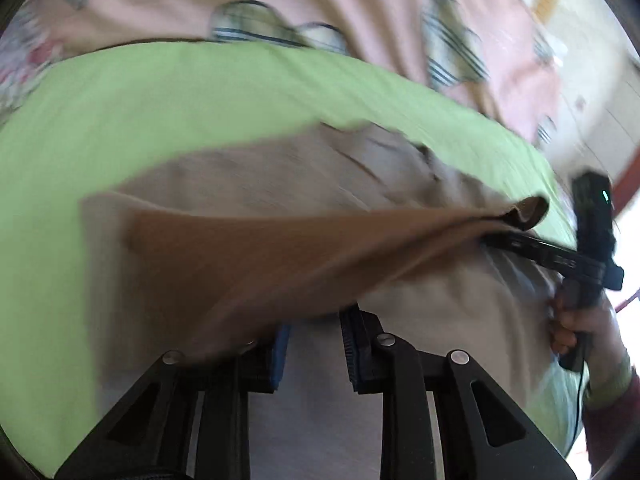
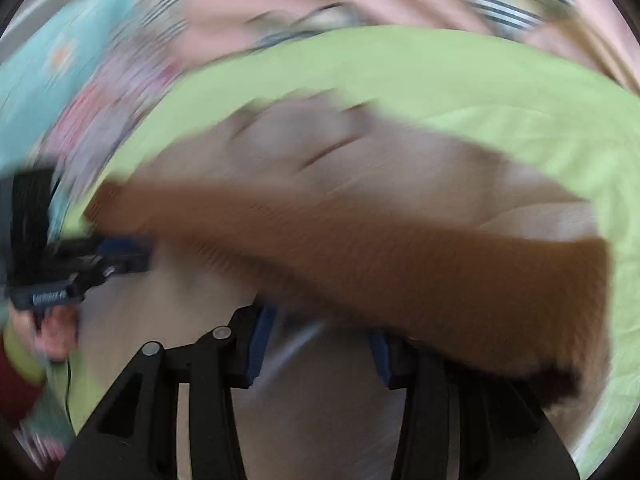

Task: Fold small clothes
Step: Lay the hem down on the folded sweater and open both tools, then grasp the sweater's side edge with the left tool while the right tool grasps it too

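Close in, the left gripper (image 1: 316, 344) shows its two fingers a little apart, blue pad left and ribbed black pad right, with pale fabric in the gap. A brown fold of the beige garment (image 1: 280, 184) drapes over the left finger's tip; whether the pads pinch it is unclear through the blur. The right gripper (image 2: 320, 352) has its fingers wider apart, the brown band crossing just above their tips and lying over the right one. Farther out, the garment lies spread on a green sheet (image 1: 140, 96). Beyond it is pink bedding (image 1: 360, 4) with striped patches.
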Demonstrator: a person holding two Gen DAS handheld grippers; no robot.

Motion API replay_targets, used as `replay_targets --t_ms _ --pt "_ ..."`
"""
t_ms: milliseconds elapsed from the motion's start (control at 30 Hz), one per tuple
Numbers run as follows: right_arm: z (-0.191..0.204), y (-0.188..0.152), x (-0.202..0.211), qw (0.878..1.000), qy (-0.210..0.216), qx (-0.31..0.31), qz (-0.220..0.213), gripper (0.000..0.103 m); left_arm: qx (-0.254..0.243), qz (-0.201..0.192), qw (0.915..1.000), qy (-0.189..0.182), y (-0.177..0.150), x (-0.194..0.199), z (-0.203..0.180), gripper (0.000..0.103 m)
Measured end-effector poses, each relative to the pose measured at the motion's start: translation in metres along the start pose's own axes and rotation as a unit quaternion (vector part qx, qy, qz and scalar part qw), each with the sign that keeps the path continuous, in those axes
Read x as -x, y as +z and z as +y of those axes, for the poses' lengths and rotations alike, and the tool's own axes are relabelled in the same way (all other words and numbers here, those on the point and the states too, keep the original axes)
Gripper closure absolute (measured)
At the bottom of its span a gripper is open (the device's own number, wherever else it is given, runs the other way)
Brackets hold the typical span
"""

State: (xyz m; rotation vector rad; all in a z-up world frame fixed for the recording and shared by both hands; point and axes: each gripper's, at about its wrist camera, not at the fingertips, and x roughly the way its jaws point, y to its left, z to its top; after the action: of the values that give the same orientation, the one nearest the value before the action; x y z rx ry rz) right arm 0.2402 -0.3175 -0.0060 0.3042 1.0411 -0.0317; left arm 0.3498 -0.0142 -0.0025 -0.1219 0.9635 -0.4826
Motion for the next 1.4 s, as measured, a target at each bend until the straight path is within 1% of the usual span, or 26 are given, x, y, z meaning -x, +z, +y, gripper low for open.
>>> replay_targets --t_ms 33,67,100,133,200,233,300,367,467,533,600,733,867,967,1033,1067,1133,1167,1233,1267,1367,1400 --pt "-0.014 0.006 0.002 0.999 -0.010 -0.030 -0.017 0.058 0.021 -0.008 0.9997 -0.003 0.005 0.001 0.015 0.078" --pt "-0.031 0.011 0.009 0.997 -0.017 -0.059 -0.045 0.058 0.044 -0.020 0.9988 0.002 0.009 0.004 0.028 0.076" --pt "-0.038 0.013 0.014 0.995 -0.023 -0.074 -0.063 0.058 0.064 -0.032 0.9973 0.014 0.010 0.007 0.039 0.076" --pt "-0.049 0.012 0.021 0.992 -0.032 -0.094 -0.080 0.058 0.080 -0.034 0.9961 0.012 0.009 0.007 0.049 0.077" --pt "-0.065 0.007 0.030 0.988 -0.034 -0.121 -0.093 0.058 0.108 -0.042 0.9932 -0.014 0.004 0.009 0.062 0.077" --pt "-0.066 0.003 0.033 0.987 -0.030 -0.125 -0.095 0.057 0.113 -0.047 0.9923 -0.019 0.001 0.010 0.065 0.077" --pt "-0.064 -0.007 0.041 0.987 -0.031 -0.121 -0.099 0.057 0.117 -0.052 0.9917 -0.014 -0.006 0.016 0.066 0.077" --pt "-0.064 -0.019 0.054 0.987 -0.033 -0.118 -0.102 0.054 0.123 -0.057 0.9907 -0.006 -0.013 0.024 0.065 0.076" --pt "-0.061 -0.040 0.074 0.985 -0.027 -0.123 -0.114 0.046 0.129 -0.066 0.9895 0.005 -0.026 0.042 0.062 0.071" --pt "-0.058 -0.054 0.088 0.985 -0.023 -0.124 -0.121 0.045 0.128 -0.070 0.9892 0.010 -0.040 0.058 0.056 0.069" --pt "-0.054 -0.073 0.099 0.984 -0.019 -0.127 -0.127 0.044 0.130 -0.075 0.9886 0.009 -0.060 0.074 0.051 0.068" --pt "-0.045 -0.102 0.113 0.982 -0.008 -0.134 -0.136 0.044 0.138 -0.078 0.9873 -0.013 -0.098 0.096 0.038 0.067" --pt "-0.033 -0.130 0.122 0.980 0.005 -0.132 -0.150 0.043 0.112 -0.086 0.9900 0.004 -0.137 0.114 0.018 0.065" --pt "-0.024 -0.148 0.123 0.980 0.011 -0.122 -0.159 0.042 0.097 -0.085 0.9916 -0.010 -0.162 0.121 0.007 0.065" --pt "-0.018 -0.155 0.122 0.980 0.020 -0.114 -0.163 0.041 0.095 -0.082 0.9920 -0.018 -0.176 0.124 0.002 0.059" --pt "-0.015 -0.157 0.121 0.980 0.030 -0.109 -0.164 0.041 0.099 -0.080 0.9917 -0.021 -0.184 0.125 0.001 0.058" --pt "-0.011 -0.160 0.122 0.980 0.037 -0.099 -0.169 0.041 0.109 -0.075 0.9909 -0.027 -0.194 0.123 0.000 0.052" --pt "-0.009 -0.161 0.124 0.979 0.042 -0.092 -0.176 0.039 0.115 -0.071 0.9904 -0.030 -0.197 0.122 0.000 0.051" --pt "-0.008 -0.163 0.123 0.979 0.050 -0.091 -0.177 0.035 0.134 -0.060 0.9886 -0.036 -0.202 0.116 0.003 0.044" --pt "-0.008 -0.164 0.123 0.979 0.050 -0.094 -0.176 0.035 0.145 -0.058 0.9869 -0.043 -0.203 0.113 0.005 0.041" --pt "-0.012 -0.166 0.120 0.978 0.055 -0.103 -0.173 0.035 0.184 -0.068 0.9783 -0.066 -0.207 0.111 0.011 0.034" --pt "-0.013 -0.166 0.119 0.978 0.057 -0.106 -0.173 0.035 0.196 -0.069 0.9752 -0.076 -0.207 0.110 0.013 0.030"
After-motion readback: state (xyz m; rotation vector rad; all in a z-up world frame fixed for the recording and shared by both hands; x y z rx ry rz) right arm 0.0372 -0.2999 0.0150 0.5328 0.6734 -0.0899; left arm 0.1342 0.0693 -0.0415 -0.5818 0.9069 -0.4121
